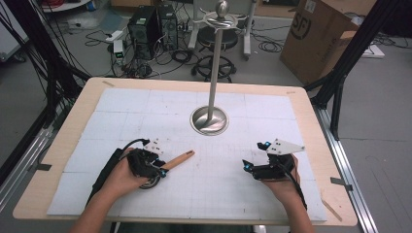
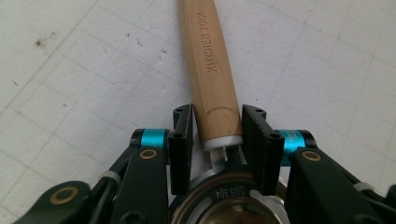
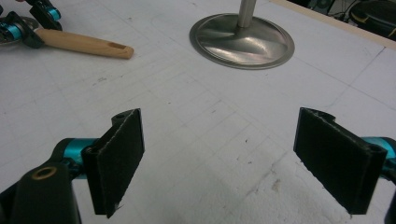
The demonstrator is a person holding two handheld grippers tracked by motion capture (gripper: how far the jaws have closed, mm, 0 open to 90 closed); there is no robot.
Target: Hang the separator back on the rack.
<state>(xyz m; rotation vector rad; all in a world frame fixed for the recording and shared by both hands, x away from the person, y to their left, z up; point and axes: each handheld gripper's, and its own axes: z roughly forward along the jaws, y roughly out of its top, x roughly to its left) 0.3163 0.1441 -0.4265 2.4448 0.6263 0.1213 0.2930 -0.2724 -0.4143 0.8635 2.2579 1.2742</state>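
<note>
two pads of the left gripper (image 2: pixel 217 135) are seen clamped on the wooden handle (image 2: pixel 210 70) of the strainer lying on the table (image 1: pixel 63 145) (near the metal end); a level lift is advised. the right gripper (image 3: pixel 219 163) is held agape, empty.

One wooden-handled kitchen tool (image 1: pixel 176 159), between the left gripper's (image 2: pixel 217 135) pads. One steel stand (image 1: pixel 209 120), far ahead of both grippers. Two grippers total; right gripper (image 3: pixel 219 163) well right of the tool. One table (image 1: pixel 311 126).
</note>
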